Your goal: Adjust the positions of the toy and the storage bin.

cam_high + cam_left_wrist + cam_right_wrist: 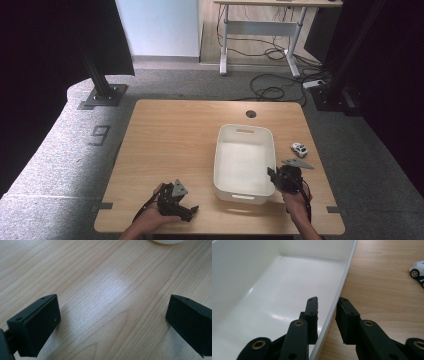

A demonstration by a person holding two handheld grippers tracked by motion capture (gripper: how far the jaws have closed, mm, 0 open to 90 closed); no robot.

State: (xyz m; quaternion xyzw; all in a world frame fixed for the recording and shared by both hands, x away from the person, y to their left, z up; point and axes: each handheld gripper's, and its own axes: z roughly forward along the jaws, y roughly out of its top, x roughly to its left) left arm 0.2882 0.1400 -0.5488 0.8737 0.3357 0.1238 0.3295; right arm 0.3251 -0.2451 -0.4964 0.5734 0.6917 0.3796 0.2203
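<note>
Here the right gripper has its jaws clamped on the right-hand wall of a white bin, one jaw inside and one outside, near the bin's near corner. The bin is a plain, glossy rectangular tub with rounded corners, a slot handle in its far wall and nothing inside. Ahead of this gripper and to its right, a small white toy car with blue markings stands on the bare table, well apart from the bin.

The left gripper sits well to the left of the bin, low over the near edge, its jaws spread wide with only wood grain between them; a sliver of the bin's rim shows far ahead of it.

The table is pale wood with a round cable hole by its far edge. Around it lie grey carpet, black curtains, loose cables and a second desk beyond. Wide bare tabletop stretches ahead of the left gripper; a narrow strip runs right of the right gripper to the table's edge.
</note>
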